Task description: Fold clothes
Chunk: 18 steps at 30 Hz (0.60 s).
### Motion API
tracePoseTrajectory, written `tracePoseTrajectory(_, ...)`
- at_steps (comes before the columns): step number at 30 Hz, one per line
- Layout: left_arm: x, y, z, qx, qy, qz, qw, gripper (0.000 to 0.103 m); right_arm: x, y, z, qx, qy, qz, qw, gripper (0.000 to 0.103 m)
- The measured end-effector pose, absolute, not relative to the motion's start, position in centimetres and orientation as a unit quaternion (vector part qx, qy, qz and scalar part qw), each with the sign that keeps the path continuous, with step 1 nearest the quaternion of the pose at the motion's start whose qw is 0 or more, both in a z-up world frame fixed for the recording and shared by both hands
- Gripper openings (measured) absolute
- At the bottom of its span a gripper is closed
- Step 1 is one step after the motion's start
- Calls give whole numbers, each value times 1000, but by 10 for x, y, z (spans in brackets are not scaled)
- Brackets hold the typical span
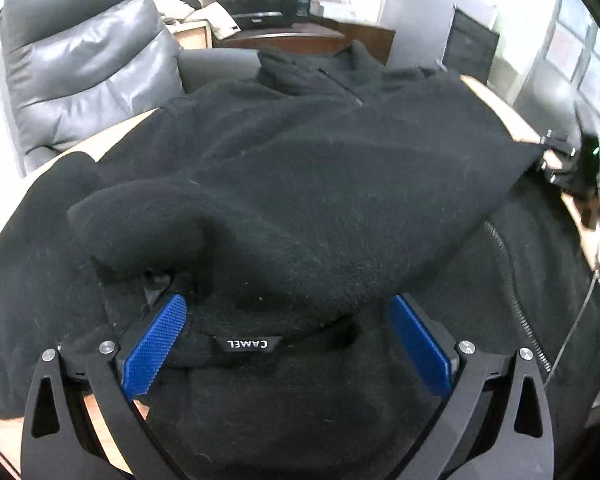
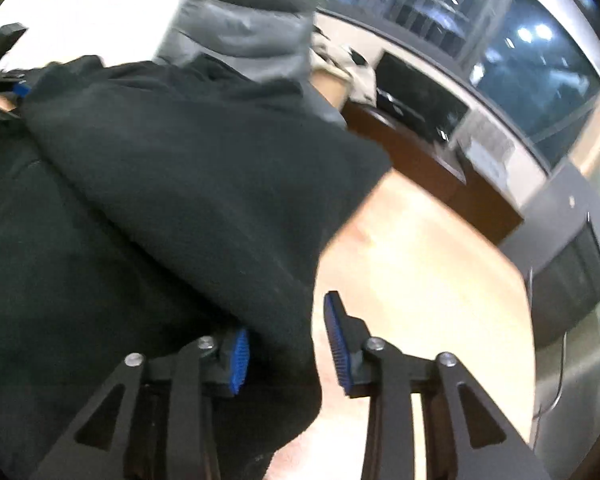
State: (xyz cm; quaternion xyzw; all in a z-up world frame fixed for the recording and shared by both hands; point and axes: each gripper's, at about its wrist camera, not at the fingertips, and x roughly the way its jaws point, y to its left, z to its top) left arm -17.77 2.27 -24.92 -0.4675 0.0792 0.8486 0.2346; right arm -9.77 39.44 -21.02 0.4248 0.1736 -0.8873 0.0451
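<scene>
A black fleece zip jacket (image 1: 300, 184) lies spread over a light wooden table (image 1: 112, 130), one half folded across the other. Its collar tag reads CAMEL (image 1: 247, 345). My left gripper (image 1: 288, 336) is open, its blue pads on either side of the collar area, holding nothing. In the right wrist view the jacket (image 2: 160, 200) covers the left side. My right gripper (image 2: 288, 344) is open, with the jacket's edge lying between its blue pads (image 2: 337, 336). The right gripper also shows at the far right of the left wrist view (image 1: 559, 160), at the jacket's corner.
A grey leather armchair (image 1: 84, 60) stands behind the table at the left. A dark wooden desk with a monitor (image 1: 268, 4) is at the back. Bare tabletop (image 2: 411, 272) lies right of the jacket. A thin cable (image 1: 575, 320) hangs at the right edge.
</scene>
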Motion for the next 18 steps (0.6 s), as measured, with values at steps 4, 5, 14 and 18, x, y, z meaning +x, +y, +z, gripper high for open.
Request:
tracePoseTrajectory(4,-172,17,-250,-460,78,852,240,103,-98,409,-202,450,132,-883,31,53)
tracePoseTrajectory(5,-170,16,-248,-459,77,852,239,103,-96,409,-198,458,132,-879,34,53)
tracePoseTrajectory(14,-147,-21,-247,-459,39,856,234,103,-98,345,-81,432,132,-882,133,74)
tracePoseTrajectory(18,-131,-30,-246,-455,26,859,232,103,-147,220,-60,370,114,-874,295,77)
